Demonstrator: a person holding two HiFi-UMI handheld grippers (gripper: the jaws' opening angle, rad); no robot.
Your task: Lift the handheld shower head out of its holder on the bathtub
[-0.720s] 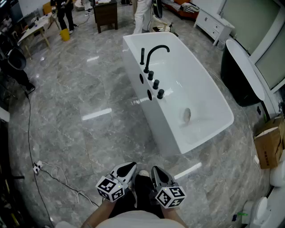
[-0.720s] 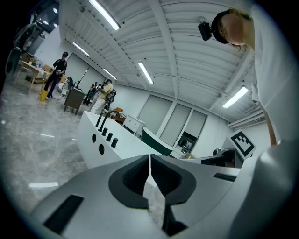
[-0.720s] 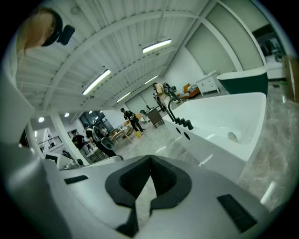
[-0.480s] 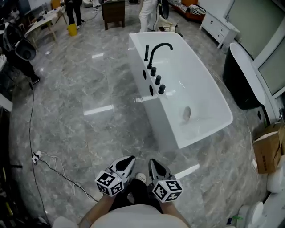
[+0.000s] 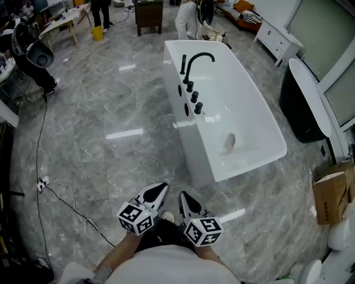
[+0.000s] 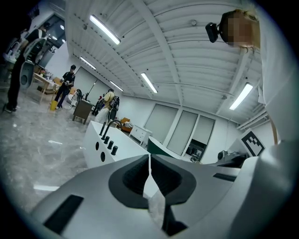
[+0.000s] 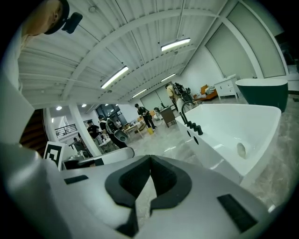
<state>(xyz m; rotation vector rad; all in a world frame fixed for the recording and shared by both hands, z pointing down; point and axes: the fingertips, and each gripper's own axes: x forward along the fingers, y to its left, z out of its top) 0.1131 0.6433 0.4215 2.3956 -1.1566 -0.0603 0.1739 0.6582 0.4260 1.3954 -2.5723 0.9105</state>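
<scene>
Nearest: left gripper [image 5: 161, 189] and right gripper [image 5: 182, 197] sit side by side at the bottom of the head view, tips toward the tub. Each gripper's own view shows its jaws pressed fully together with nothing between them. Neither one is holding anything.

Room to move: a bare stretch of grey marble floor [image 5: 111, 127] lies between the grippers and the white bathtub [image 5: 186, 145]. The tub's near corner is just ahead and slightly right. A white cable [image 5: 66, 201] trails over the floor on the left, well clear of the straight path. A cardboard box [image 5: 331, 188] stands at the right edge; its flaps are up and I can't tell what's inside.

Tub: it runs lengthwise away from the grippers. Inside it only a round fitting [image 5: 229, 142] shows, on the basin wall.

Fittings on the tub's left rim, toward the far end: three black knobs [image 5: 194, 97] in a row, then the arched spout [image 5: 197, 60]. The handheld shower head [image 5: 183, 64] stands upright in its holder just left of the spout, well apart from both grippers.

Farther out: a dark tub [image 5: 302, 100] stands to the right with a clear gap between the two tubs. Beyond that are a wooden cabinet [image 5: 148, 12], a yellow bucket [image 5: 97, 33] and people.
</scene>
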